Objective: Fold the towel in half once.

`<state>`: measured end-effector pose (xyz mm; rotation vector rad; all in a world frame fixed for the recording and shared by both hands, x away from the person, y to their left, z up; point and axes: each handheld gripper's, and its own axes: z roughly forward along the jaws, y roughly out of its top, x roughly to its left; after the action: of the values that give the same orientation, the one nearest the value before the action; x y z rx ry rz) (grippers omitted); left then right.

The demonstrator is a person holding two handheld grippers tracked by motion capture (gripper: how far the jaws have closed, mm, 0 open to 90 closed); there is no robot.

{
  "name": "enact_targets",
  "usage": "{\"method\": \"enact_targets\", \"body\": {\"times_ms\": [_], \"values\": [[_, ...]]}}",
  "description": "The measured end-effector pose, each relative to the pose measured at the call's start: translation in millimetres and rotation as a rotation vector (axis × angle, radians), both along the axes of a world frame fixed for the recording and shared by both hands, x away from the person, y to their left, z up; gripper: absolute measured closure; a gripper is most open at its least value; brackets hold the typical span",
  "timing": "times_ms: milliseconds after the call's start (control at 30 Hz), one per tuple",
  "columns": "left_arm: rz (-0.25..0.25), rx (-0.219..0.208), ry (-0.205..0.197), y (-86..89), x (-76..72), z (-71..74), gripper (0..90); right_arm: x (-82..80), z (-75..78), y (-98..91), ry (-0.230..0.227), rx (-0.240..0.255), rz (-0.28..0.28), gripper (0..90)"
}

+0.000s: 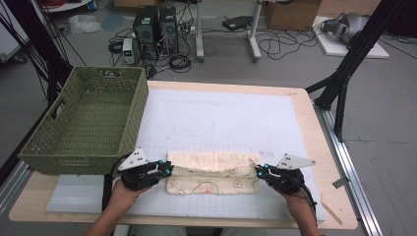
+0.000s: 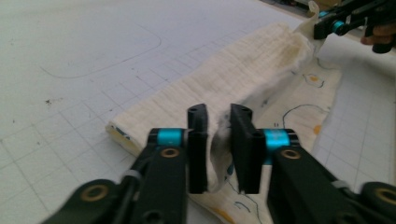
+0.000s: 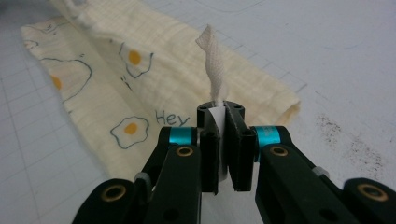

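Cream crinkled cloth (image 1: 212,172), egg-printed

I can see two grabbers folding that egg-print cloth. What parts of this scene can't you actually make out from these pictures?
- High view: the fingers of the left gripper and right gripper are too small to show their hold on the cloth.
- Left gripper view: cloth sits between the fingers; whether the pads press it is unclear.
- Right gripper view: the cloth's pinched edge is hidden inside the fingers.
- High view: the basket hides the table's left corner behind its wall.
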<state>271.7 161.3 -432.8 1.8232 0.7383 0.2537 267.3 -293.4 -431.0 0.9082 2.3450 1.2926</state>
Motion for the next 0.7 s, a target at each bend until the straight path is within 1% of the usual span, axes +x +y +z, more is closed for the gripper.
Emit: {"method": "enact_targets", "body": {"times_ms": [33,67,100,133,167,200,233,267,333,367,433,533,600,633,700], "values": [[0.004,-0.019,0.008,2.0,0.8,1.1,62.2,-1.2,0.3,-0.3,-0.005,-0.002,0.004,85.2],[0.011,-0.035,0.003,4.0,1.7,2.4,59.5,-2.5,0.8,-0.8,-0.002,-0.003,0.007,84.9],[0.02,-0.043,-0.001,5.8,2.6,3.8,57.4,-3.6,1.1,-1.4,-0.004,-0.005,0.012,82.7],[0.037,-0.048,-0.001,7.9,3.9,5.3,55.1,-4.5,1.3,-2.6,-0.004,-0.014,0.016,74.8],[0.046,-0.051,-0.001,9.1,4.7,5.9,52.6,-5.5,1.3,-4.3,0.01,-0.018,0.013,68.8],[0.057,-0.052,0.001,10.8,5.6,6.2,51.8,-6.3,1.4,-6.1,0.011,-0.028,0.012,62.4],[0.068,-0.055,0.005,12.2,6.2,6.3,50.5,-7.8,1.7,-8.5,0.008,-0.04,-0.003,55.2],[0.077,-0.055,0.005,13.4,6.9,6.2,49.8,-9.7,2.9,-12.0,0.013,-0.053,-0.026,52.5],[0.099,-0.056,0.009,15.8,8.0,6.1,49.4,-14.1,5.9,-21.7,0.002,-0.059,-0.053,50.8],[0.109,-0.052,0.013,16.4,8.5,5.9,49.4,-15.8,7.3,-27.1,-0.01,-0.079,-0.073,50.0],[0.125,-0.03,0.024,15.9,9.4,4.7,49.6,-19.3,9.7,-36.5,-0.017,-0.095,-0.107,49.4],[0.126,-0.002,0.033,11.5,11.3,1.8,50.0,-22.8,12.9,-45.7,-0.035,-0.095,-0.155,49.8],[0.137,0.016,0.031,8.4,14.1,0.5,49.9,-22.3,13.4,-46.7,-0.04,-0.076,-0.17,49.8],[0.142,0.023,0.032,7.4,15.6,0.2,49.3,-21.1,13.1,-45.3,-0.039,-0.075,-0.175,49.8],[0.147,0.037,0.055,3.5,19.8,-1.3,48.0,-16.8,11.2,-39.4,-0.033,-0.069,-0.166,51.3]]}}
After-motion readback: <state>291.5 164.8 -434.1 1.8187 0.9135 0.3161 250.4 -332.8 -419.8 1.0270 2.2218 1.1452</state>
